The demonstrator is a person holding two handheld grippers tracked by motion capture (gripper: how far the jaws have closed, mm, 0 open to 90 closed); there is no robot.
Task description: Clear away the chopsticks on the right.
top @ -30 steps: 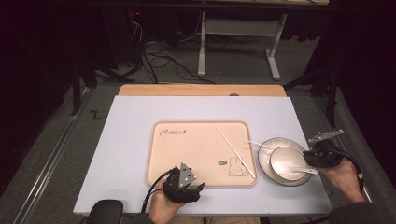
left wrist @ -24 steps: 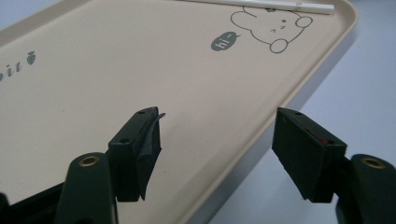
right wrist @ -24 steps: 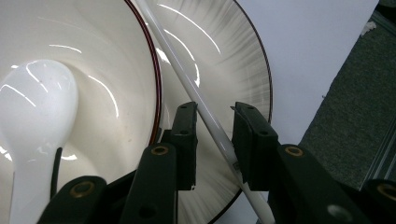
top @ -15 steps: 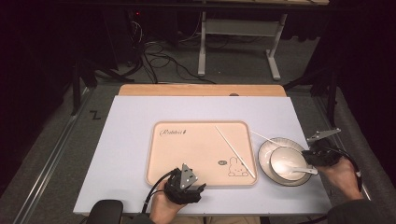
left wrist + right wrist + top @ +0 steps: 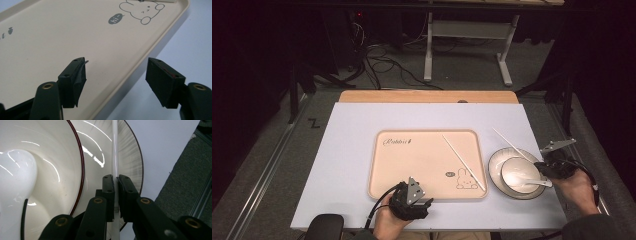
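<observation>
Right gripper (image 5: 116, 182) just closed on chopstick (image 5: 115, 150) over plate (image 5: 132, 155).
Thin, slick stick could pivot or slip on lifting; left gripper (image 5: 116, 80) stands open, empty, at tray (image 5: 75, 30) edge.

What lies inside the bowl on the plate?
A white spoon lies in the bowl, its scoop on the bottom and its handle over the rim. The bowl hides the middle of the plate, so what is there cannot be seen.
</observation>
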